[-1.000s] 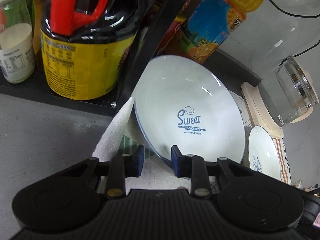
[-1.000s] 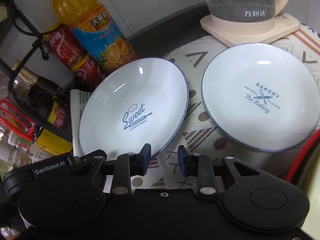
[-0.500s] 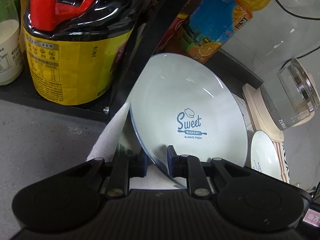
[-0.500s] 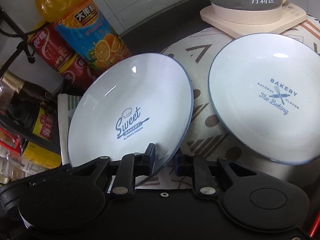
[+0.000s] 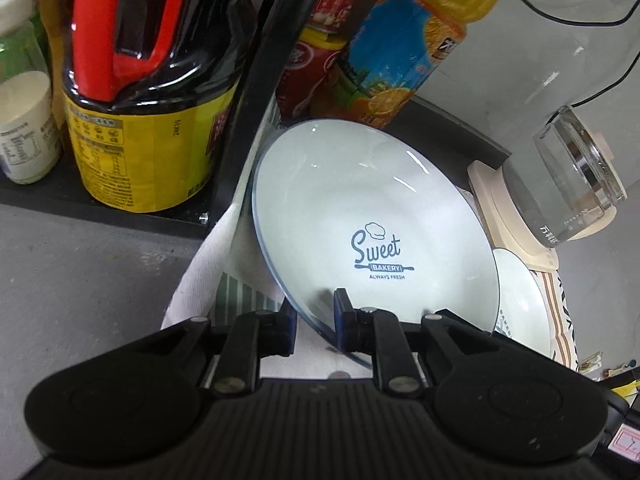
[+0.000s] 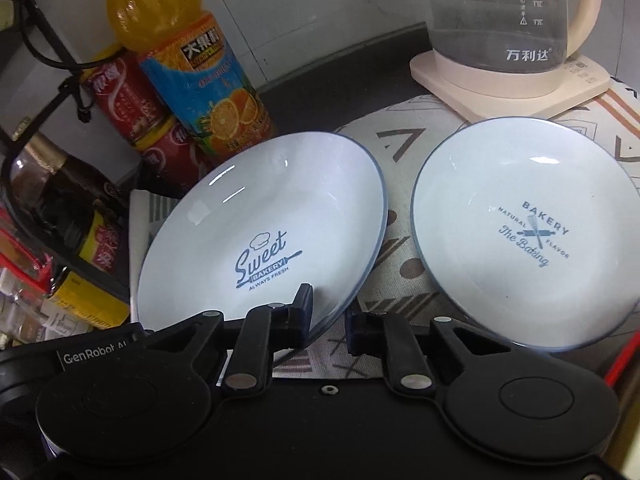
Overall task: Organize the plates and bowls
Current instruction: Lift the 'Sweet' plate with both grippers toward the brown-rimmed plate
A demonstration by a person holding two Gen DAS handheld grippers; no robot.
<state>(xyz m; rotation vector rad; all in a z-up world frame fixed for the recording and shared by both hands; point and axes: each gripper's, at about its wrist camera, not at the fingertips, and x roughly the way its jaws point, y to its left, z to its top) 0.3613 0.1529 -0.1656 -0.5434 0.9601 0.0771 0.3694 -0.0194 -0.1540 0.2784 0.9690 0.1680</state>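
Left gripper (image 5: 316, 318): angled steeply down; jaws closed on the near rim of the Sweet Bakery plate (image 5: 372, 216), one finger under the rim, one on the inner face.
Right gripper (image 6: 328, 314): angled steeply down; jaws have just been closing, now pinching the same plate (image 6: 264, 232) at its near right rim.
Sweet Bakery plate: tilted, far edge raised, held over the patterned cloth (image 6: 400, 248); empty.
Second plate (image 6: 524, 232): reads "The Baking"; lies on the cloth, just right of the held plate; empty.
Glass kettle (image 6: 500, 20): on a cream base (image 6: 508, 84) behind the second plate.
Orange juice bottle (image 6: 192, 76): upright behind the held plate, red cans (image 6: 132, 104) beside it.
Soy sauce jug (image 5: 148, 92): on the black rack, left.
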